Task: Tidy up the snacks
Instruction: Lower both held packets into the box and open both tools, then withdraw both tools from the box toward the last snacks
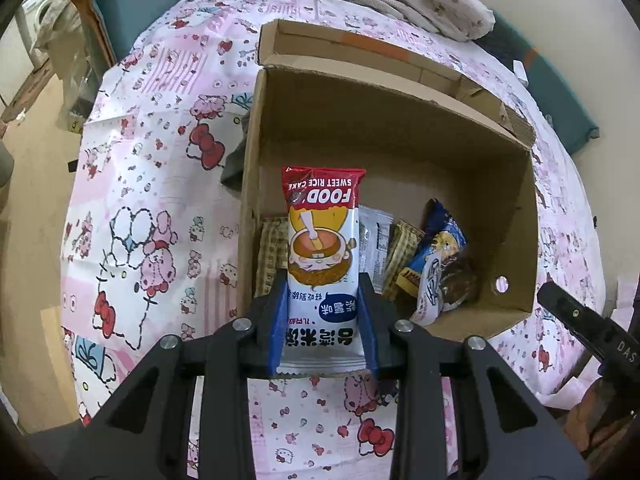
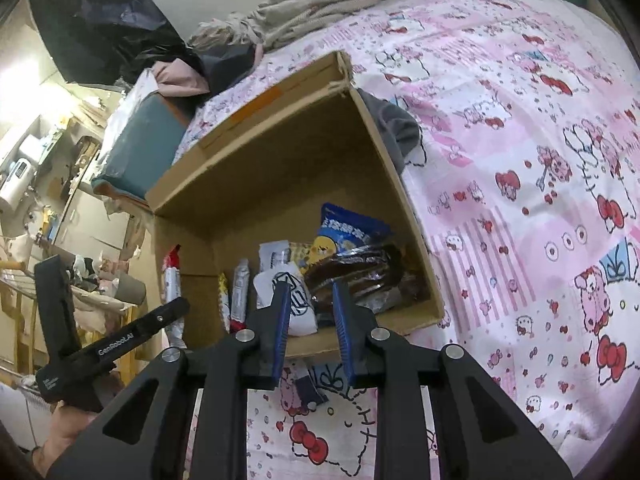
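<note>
Left gripper (image 1: 325,312) pinches the rice cake pack (image 1: 322,248) by its lower half, over the box (image 1: 400,136); right gripper (image 2: 312,320) spread, empty. Pack seems light, crinkly, crushable: grip gently mid-body

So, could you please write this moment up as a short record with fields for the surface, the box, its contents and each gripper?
surface: bed sheet with pink cartoon print
container: open cardboard box resting on the sheet
contents: several wrapped snacks along the near wall, including a blue packet and a dark brown snack in clear wrap
left gripper: shut on a white and red rice cake packet, held over the box
right gripper: open, holding nothing, at the box's near edge
</note>
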{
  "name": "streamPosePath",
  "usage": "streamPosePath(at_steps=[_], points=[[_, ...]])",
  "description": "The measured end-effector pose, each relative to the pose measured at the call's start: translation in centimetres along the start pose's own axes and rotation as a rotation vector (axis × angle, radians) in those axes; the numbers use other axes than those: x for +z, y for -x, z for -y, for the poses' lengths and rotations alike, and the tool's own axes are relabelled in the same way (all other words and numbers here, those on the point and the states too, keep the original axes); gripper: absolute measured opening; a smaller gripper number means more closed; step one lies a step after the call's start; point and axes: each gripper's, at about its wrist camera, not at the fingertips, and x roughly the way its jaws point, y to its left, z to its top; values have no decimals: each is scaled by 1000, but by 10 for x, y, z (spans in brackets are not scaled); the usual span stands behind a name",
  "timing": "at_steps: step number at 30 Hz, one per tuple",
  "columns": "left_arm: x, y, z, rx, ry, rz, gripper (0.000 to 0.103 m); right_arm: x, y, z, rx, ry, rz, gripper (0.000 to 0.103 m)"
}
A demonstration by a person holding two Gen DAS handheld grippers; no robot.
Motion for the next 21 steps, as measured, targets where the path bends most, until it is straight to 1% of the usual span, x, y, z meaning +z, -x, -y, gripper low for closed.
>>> streamPosePath(at_steps=[1,2,3,4,5,6,8,9,11,13,17,21], points=[[0,1,0,-2,1,3,30,0,-1,0,2,-2,-3,35],[0,1,1,-5,1,5,31,-1,-1,1,6,-5,-5,54],[1,2,1,-7,1,7,32,-1,-1,1,9,-6,-1,66],[2,3,1,-8,1,10,37,-1,-1,0,7,-8,7,83],[2,4,2,-5,-1,11,45,-1,0,0,2,-9,18,89],[2,6,2,1,-1,13,49,-2,1,-1,0,-7,20,89],[2,10,3,-2,-3,24,64,-1,0,-3,8,0,8,89],[2,11,4,-3,-10,29,67,-2,1,-3,12,-1,8,89],[2,14,6,9,-16,39,82,-4,2,-3,16,1,7,89],[1,16,6,8,-12,45,84,-4,4,-2,12,6,6,89],[-4,20,8,6,-26,45,84,-6,7,5,4,-18,9,89],[-11,27,10,26,-33,60,84,-12,16,11,2,-44,18,89]])
